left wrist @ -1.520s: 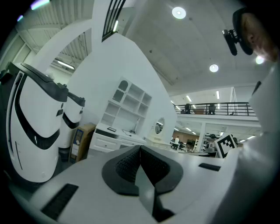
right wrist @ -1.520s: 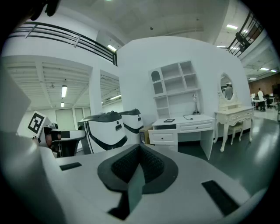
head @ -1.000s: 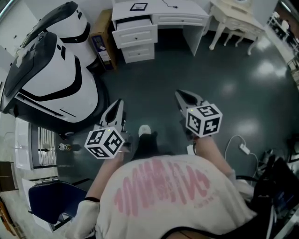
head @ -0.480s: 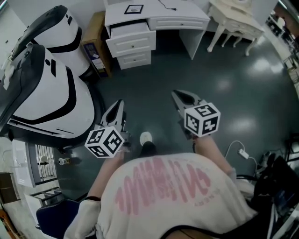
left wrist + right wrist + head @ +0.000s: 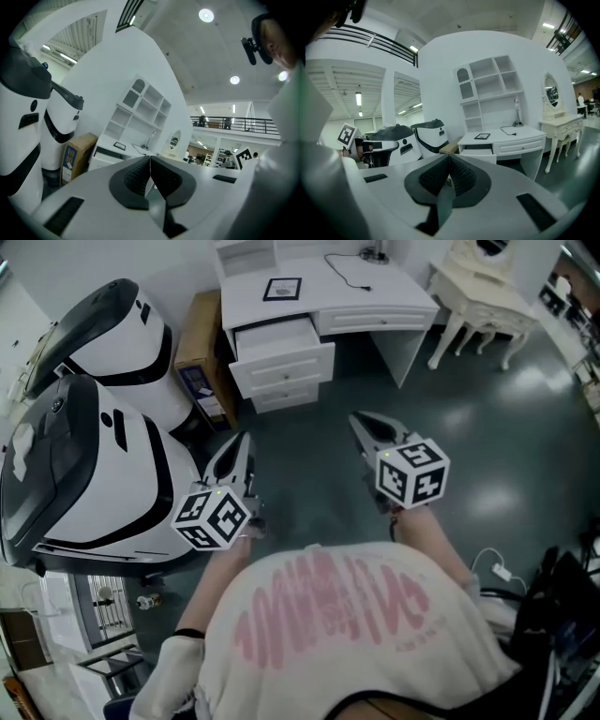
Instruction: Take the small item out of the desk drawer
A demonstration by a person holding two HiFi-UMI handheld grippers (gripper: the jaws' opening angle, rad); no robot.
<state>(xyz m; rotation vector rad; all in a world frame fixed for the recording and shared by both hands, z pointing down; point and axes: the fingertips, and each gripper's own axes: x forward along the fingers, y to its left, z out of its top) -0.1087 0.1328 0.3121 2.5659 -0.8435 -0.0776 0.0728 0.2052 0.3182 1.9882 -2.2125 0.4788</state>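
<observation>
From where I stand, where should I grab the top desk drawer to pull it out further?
Pinch the top drawer by the upper edge of its front panel, coming from the front and slightly above. It already stands partly out of the white desk, so that edge is exposed with open space behind it.

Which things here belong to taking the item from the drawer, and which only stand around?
Job: white desk, open top drawer, left gripper, right gripper.
Lying about: cardboard box, cream dressing table, black-and-white machines, cable.
</observation>
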